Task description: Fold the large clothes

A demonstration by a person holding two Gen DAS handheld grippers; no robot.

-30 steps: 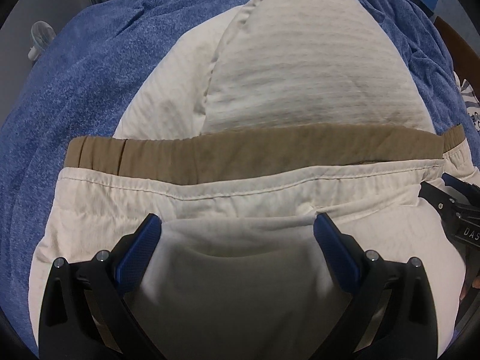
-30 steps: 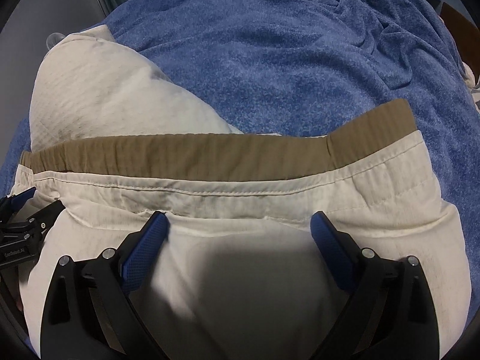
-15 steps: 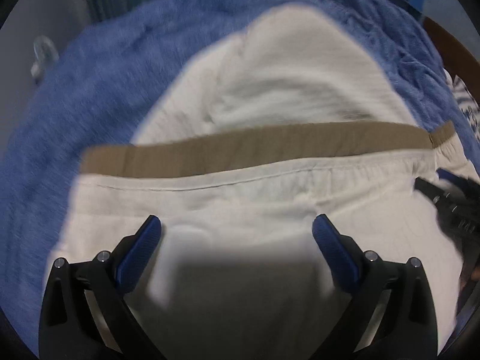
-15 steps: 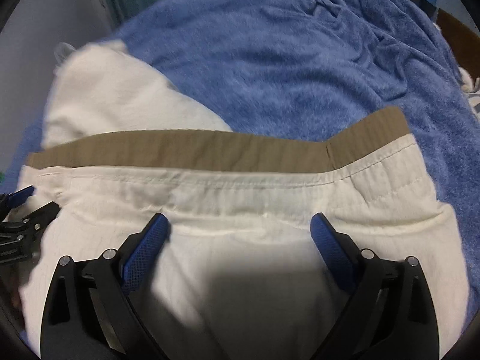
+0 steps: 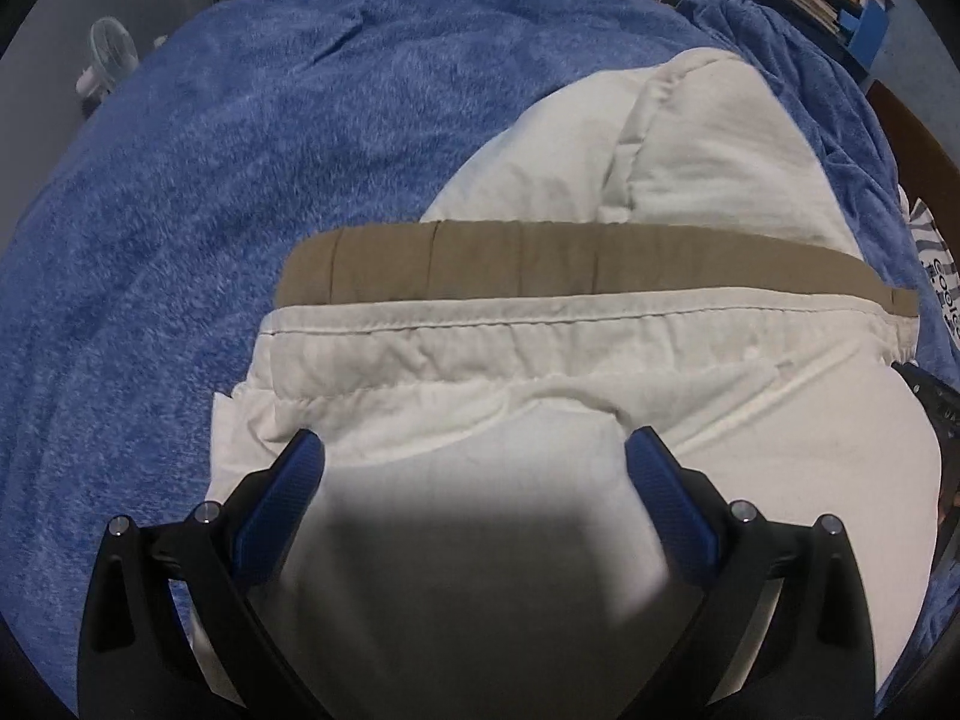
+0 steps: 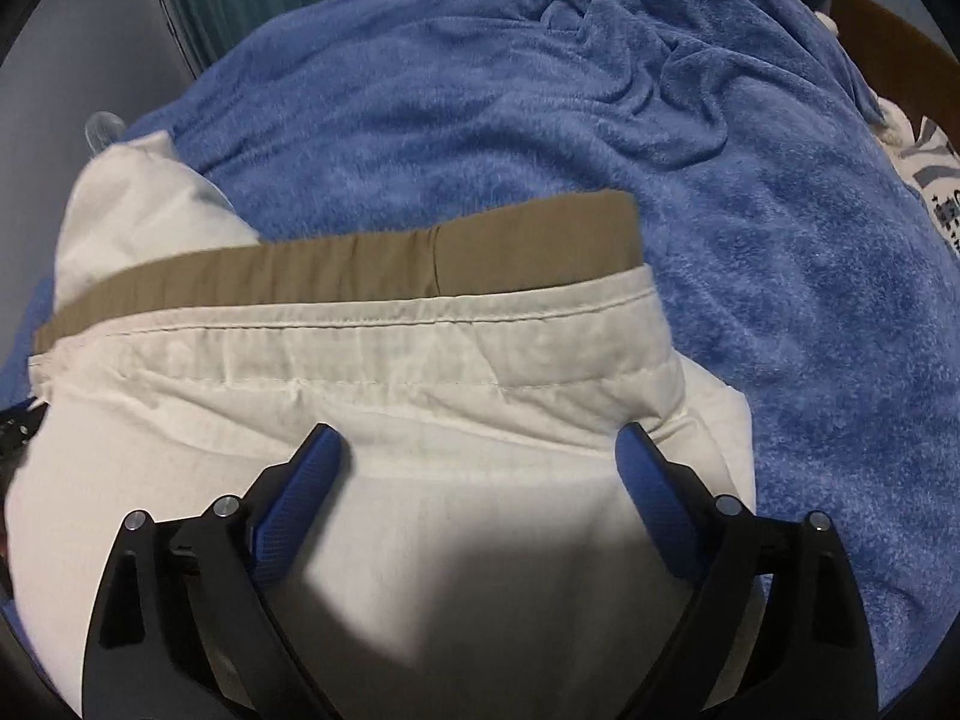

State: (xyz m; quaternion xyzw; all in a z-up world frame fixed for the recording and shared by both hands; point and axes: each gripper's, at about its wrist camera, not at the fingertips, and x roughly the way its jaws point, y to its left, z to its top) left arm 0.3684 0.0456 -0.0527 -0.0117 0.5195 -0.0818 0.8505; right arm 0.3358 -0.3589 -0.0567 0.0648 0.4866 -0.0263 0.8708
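On the blue blanket (image 5: 180, 228): cream trousers (image 5: 540, 360), folding under way; both tongs (image 5: 474, 456) (image 6: 480, 450) hovering apart, probably needing waistband (image 6: 336, 276) smoothing next.

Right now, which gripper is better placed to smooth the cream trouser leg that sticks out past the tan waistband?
Probably left. In its view the leg lies just beyond the waistband, ahead of the open left gripper; for the right gripper it's far off.

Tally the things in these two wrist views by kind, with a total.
Cream garment with tan waistband: 1
Blue blanket: 1
Tongs: 2, left tongs and right tongs, both open over the garment
White fan: 1
Patterned cloth at the edge: 1
Total: 6
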